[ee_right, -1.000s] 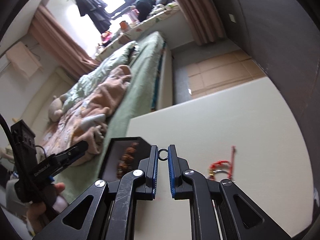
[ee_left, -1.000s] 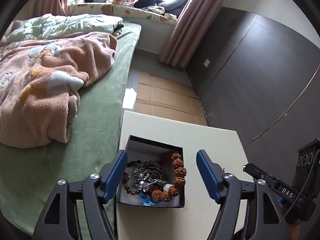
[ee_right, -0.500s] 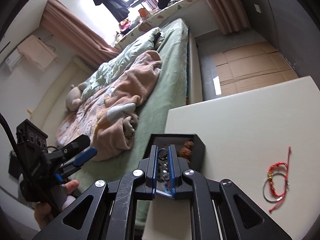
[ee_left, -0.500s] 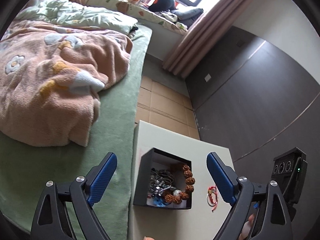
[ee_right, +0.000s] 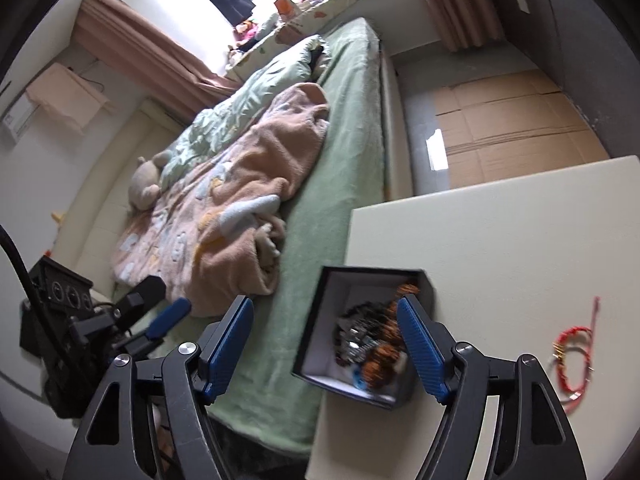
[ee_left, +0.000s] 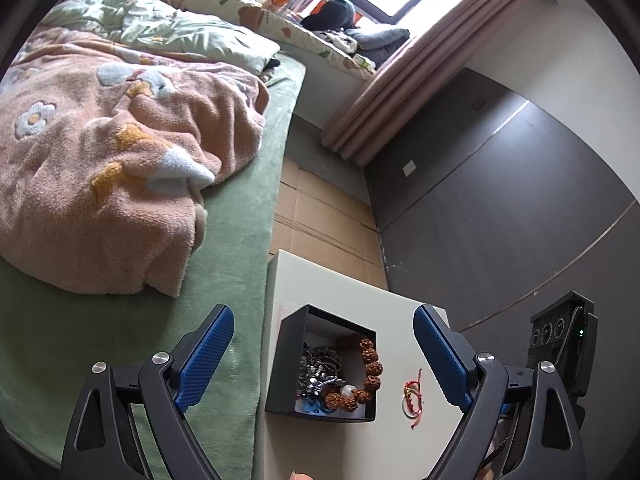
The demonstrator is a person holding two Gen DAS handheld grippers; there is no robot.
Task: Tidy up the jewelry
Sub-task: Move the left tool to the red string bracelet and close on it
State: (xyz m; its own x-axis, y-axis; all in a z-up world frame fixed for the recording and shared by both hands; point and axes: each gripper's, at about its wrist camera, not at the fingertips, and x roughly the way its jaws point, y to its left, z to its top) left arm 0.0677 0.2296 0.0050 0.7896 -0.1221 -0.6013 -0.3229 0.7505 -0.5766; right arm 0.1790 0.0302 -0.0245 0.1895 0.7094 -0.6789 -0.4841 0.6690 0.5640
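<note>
A black open box (ee_left: 284, 364) stands near the left edge of the cream table (ee_left: 320, 292) and holds a brown bead bracelet (ee_left: 370, 368), dark metal chains and a blue piece. A red cord bracelet (ee_left: 412, 396) lies on the table right of the box. My left gripper (ee_left: 320, 356) is open and empty, raised above the box. In the right wrist view the box (ee_right: 320, 320) sits between the fingers of my right gripper (ee_right: 326, 344), which is open and empty above it. The red bracelet (ee_right: 572, 356) lies to its right.
A bed with a green sheet (ee_left: 240, 240) and a peach blanket (ee_left: 100, 180) runs along the table's left edge. Cardboard (ee_left: 320, 220) covers the floor beyond the table. A dark wall panel (ee_left: 500, 220) stands at the right.
My right gripper was shut on a small ring; it moved left over the box and has opened, and the ring is no longer between its fingers. My left gripper rose higher above the box.
</note>
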